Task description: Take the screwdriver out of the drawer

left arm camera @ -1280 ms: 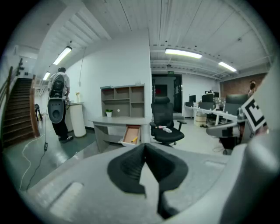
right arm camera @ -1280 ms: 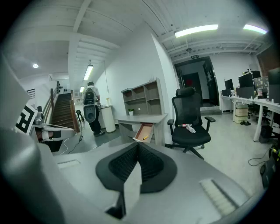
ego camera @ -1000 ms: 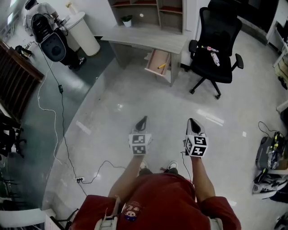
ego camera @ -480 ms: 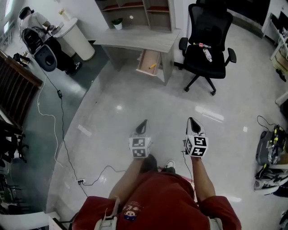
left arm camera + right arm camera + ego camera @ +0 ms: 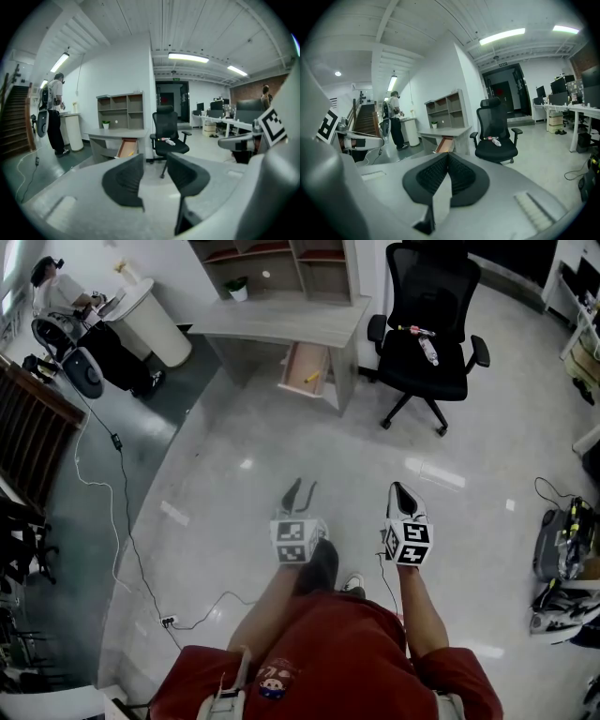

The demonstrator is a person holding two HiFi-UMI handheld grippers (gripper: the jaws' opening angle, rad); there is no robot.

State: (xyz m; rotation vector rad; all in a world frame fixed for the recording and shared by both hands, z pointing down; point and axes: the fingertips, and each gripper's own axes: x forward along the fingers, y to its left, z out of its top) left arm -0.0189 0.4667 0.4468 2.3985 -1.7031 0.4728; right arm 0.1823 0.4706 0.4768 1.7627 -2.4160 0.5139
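Closest to us is our red shirt (image 5: 328,652), with a small cartoon badge (image 5: 274,676) whose print is too small to read. Ahead of it we hold both claws out over the shiny grey floor (image 5: 234,456), well short of the furniture. Each carries a marker cube (image 5: 298,540) of black-and-white square patterns, not letters. The left claw (image 5: 303,487) has just been opening: its jaws stand apart with nothing between them, and its own view (image 5: 154,159) shows only floor in the gap. The right claw (image 5: 400,491) is closed, pads pressed together on nothing (image 5: 448,157).

Farther off stands the grey desk (image 5: 281,315) with its wooden drawer (image 5: 300,357) pulled out. The yellow-handled screwdriver (image 5: 311,378) lies inside it, near the front right corner. Just right of the desk is a black office chair (image 5: 427,367) with a bottle (image 5: 427,346) lying on the seat, its label unreadable. Behind the desk, a shelf (image 5: 281,254) and a small potted plant (image 5: 238,287). At far left another person (image 5: 56,292) stands.
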